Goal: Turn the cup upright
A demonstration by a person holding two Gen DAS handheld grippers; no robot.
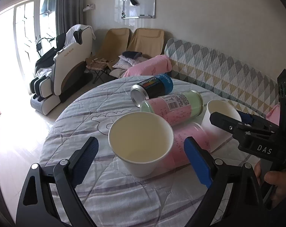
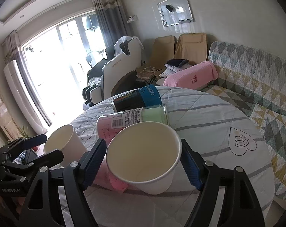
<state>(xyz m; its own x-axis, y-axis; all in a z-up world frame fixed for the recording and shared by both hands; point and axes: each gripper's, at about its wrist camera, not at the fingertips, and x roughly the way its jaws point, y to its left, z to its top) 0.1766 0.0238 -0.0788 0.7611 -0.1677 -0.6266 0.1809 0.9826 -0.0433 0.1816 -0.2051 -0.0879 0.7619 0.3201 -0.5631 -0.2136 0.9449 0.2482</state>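
Observation:
Two white paper cups stand mouth up on the cloth-covered round table. In the left wrist view one cup stands between the fingers of my left gripper, which is open with gaps on both sides. In the right wrist view the other cup sits between the fingers of my right gripper; the blue pads lie close to its sides, and I cannot tell whether they press it. The right gripper and its cup show at right in the left view; the left cup shows at left in the right view.
Three cans lie on their sides behind the cups: a black and blue one, a pink and green one, and a pink one between the cups. A sofa runs along the right. The table edge curves at left.

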